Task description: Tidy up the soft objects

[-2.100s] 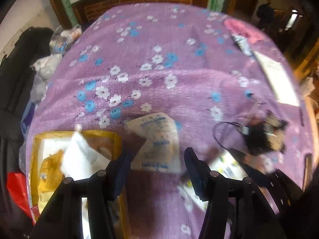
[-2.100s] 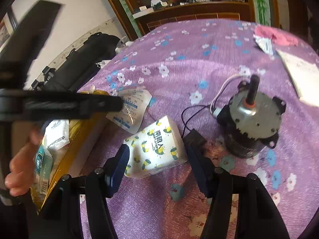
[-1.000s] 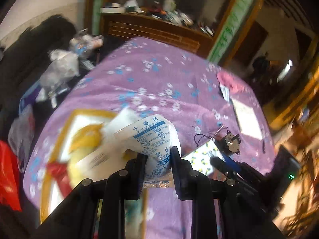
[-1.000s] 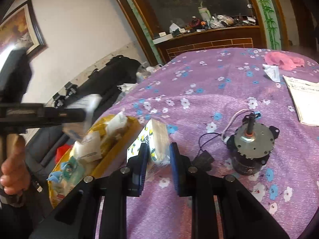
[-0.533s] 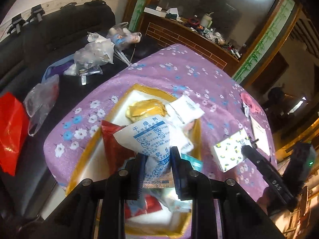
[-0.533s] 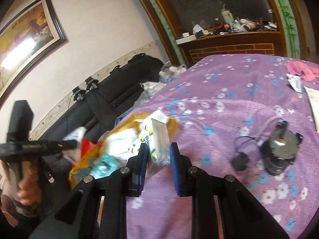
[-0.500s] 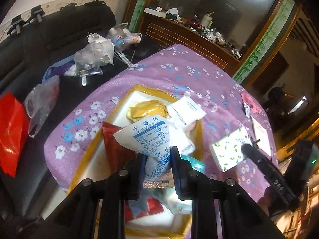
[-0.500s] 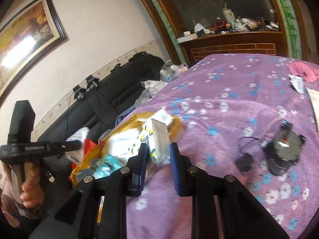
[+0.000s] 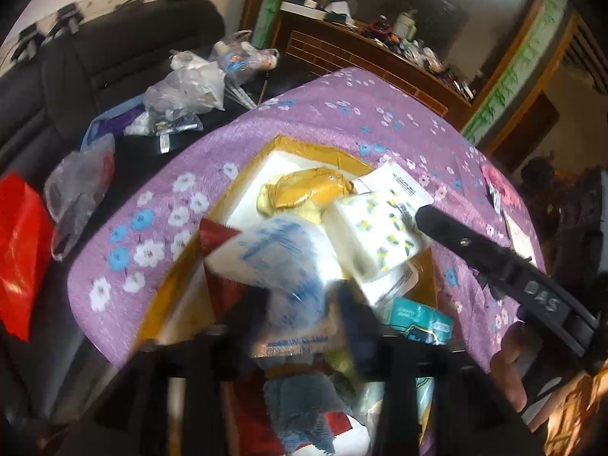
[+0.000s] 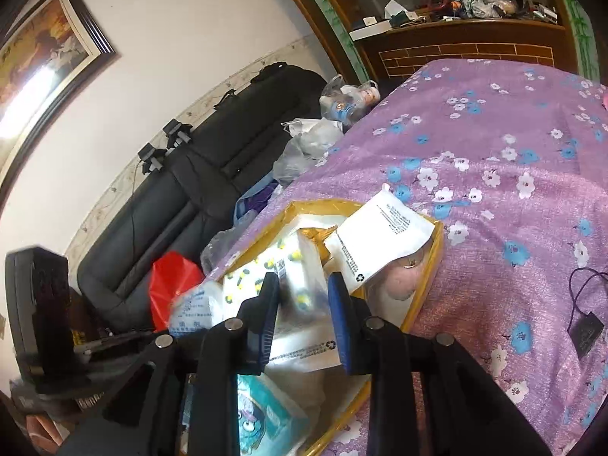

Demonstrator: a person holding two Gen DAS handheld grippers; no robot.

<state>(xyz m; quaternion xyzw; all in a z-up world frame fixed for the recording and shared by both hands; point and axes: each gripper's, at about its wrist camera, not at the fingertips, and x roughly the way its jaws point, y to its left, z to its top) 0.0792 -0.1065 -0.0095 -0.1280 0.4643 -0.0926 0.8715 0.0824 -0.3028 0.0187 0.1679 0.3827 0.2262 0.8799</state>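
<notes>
**Over the yellow tray: letting two soft packs drop cleanly**

Between the jaws of the right tool [image 10: 303, 281], just above the heap: lemon-print tissue pack [image 10: 292, 266], standing on edge. Jaws just been opening, pads now apart from its sides, so released rather than gripped. Just beside it, between the blurred jaws of the left tool [image 9: 304, 300]: white pouch with blue print [image 9: 277, 258]. Those jaws also just been opening, now spread wide with the pouch loose between them.

Below both, yellow tray [image 10: 437, 250] on the purple flowered cloth [image 10: 513, 144] of the counter, already crowded with a gold bag [image 9: 304, 190], a white printed sachet [image 10: 383, 235] and a teal pack [image 10: 266, 418].

- Finish opening fully before pulling away, lest a pad drag a pack back out.
- Lift straight up and off, one tool clear of the other.
- Keep the drop low and well inside the rim; likely to slide off such a full heap otherwise.
- Check that neither pack ends up hanging over the tray's edge.
</notes>
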